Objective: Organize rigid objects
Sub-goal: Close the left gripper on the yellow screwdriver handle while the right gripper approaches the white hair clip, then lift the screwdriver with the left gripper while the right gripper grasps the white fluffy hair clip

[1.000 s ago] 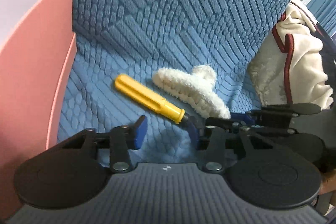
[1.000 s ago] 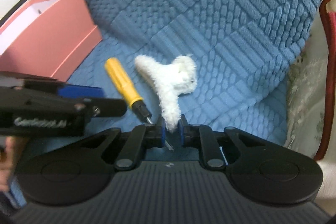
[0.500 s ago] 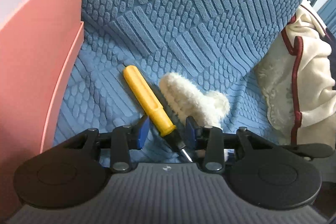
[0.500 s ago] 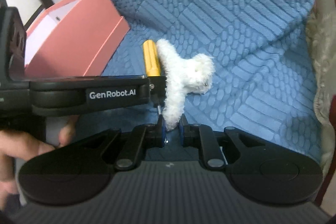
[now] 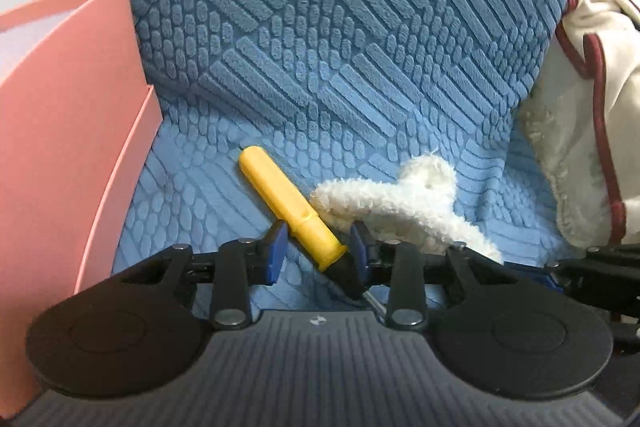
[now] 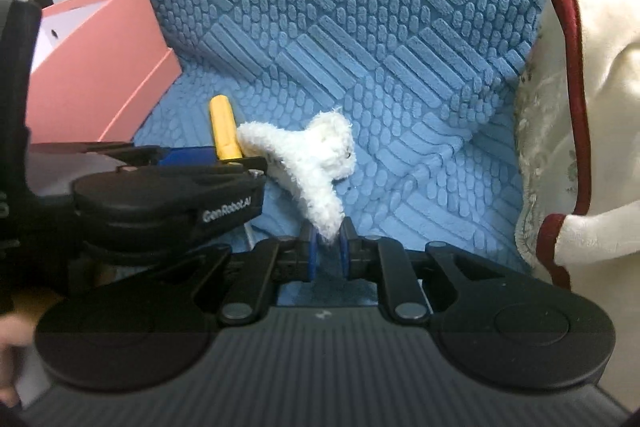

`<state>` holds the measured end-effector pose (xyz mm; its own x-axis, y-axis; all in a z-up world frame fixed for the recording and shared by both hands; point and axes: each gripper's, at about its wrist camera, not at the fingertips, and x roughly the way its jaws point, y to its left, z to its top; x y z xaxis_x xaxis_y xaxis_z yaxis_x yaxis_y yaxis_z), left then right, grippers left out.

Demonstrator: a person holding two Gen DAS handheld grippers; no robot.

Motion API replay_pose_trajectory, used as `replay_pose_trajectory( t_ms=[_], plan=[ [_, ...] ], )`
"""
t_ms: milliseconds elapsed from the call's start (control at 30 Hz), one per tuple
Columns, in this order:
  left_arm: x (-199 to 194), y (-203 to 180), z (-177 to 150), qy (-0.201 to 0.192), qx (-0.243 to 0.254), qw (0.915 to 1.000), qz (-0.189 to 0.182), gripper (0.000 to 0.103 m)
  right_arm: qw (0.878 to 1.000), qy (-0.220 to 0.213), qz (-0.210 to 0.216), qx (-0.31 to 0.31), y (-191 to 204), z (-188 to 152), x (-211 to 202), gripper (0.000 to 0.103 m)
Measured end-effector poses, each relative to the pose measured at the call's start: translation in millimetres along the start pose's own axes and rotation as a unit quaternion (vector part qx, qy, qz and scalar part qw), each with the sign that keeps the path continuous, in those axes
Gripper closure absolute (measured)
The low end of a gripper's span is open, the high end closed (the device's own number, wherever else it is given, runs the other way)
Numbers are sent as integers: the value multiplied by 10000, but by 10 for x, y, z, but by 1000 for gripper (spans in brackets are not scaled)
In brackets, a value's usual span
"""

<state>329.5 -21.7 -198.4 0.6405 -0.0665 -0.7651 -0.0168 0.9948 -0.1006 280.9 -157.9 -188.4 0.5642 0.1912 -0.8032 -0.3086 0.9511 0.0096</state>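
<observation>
A screwdriver point(image 5: 280, 191) with a yellow handle and black collar lies on the blue textured seat cover point(image 5: 320, 47). My left gripper point(image 5: 317, 253) straddles its handle near the collar. The jaws are closing, with a small gap still showing at the left pad. A fluffy white claw clip point(image 6: 304, 155) lies just right of the screwdriver point(image 6: 224, 123). My right gripper point(image 6: 328, 239) is shut on the clip's lower tip. In the left wrist view the clip point(image 5: 400, 199) runs off toward the right gripper point(image 5: 532, 269) at the right edge.
An open pink box point(image 5: 60, 147) stands at the left, close to the screwdriver, and shows again in the right wrist view point(image 6: 100, 79). A cream garment with dark red trim point(image 6: 580, 107) is heaped on the right. The seat back rises steeply behind the objects.
My left gripper came in over the screwdriver and its jaws narrowed around the handle. The right gripper kept its hold on the clip and hardly shifted.
</observation>
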Motion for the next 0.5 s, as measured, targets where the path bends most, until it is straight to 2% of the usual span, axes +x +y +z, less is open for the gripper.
replay_pose_trajectory(
  t_ms=[200,233,500],
  plan=[
    [-46,112,41,71,-111,9999,-60,72,9997,-35,-8,251,-70,-74,-60,88],
    [-57,142,63,90,-176,9998,-99,81,9996,-40,-10,293,-71,-88,-76,88],
    [-346,280,109,97,-367,9985,-400,83,9988,-130,31,469,-28,-170,-210,88]
  ],
)
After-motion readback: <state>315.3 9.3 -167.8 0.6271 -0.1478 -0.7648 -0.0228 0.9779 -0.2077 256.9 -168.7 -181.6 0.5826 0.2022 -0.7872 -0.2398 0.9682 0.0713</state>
